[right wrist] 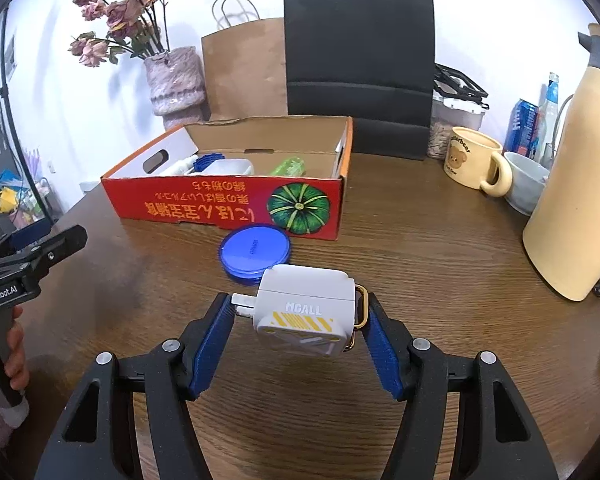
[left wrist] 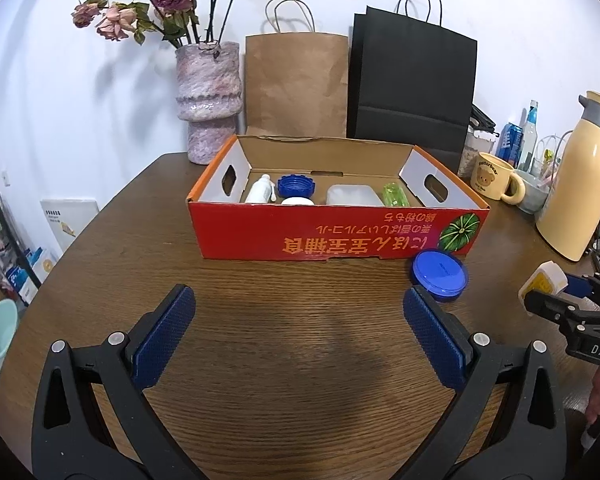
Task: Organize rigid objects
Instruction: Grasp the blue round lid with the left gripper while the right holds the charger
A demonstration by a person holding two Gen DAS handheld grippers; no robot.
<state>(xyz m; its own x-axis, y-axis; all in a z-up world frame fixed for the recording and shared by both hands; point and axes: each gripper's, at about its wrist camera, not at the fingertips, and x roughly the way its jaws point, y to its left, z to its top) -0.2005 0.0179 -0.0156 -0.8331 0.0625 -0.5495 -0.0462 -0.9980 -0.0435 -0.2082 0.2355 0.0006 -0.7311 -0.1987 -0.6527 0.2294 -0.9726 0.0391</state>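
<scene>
A red cardboard box [left wrist: 340, 232] [right wrist: 204, 200] stands open on the wooden table, holding a white bottle [left wrist: 260, 190], a blue cap [left wrist: 296, 186], a white container [left wrist: 354, 195] and a green item [left wrist: 396, 195]. A round blue lid [left wrist: 440, 274] [right wrist: 255, 254] lies on the table in front of the box. My right gripper [right wrist: 296, 320] [left wrist: 548, 296] is shut on a white MCALL charger [right wrist: 304, 312] [left wrist: 542, 280], held above the table near the lid. My left gripper [left wrist: 300, 328] is open and empty over bare table.
At the back stand a pink vase of dried roses [left wrist: 208, 100], a brown paper bag [left wrist: 296, 84] and a black paper bag [left wrist: 412, 88]. At the right are a bear mug [right wrist: 476, 160], a bowl [right wrist: 524, 184], a yellow thermos [right wrist: 580, 184] and bottles [left wrist: 520, 136].
</scene>
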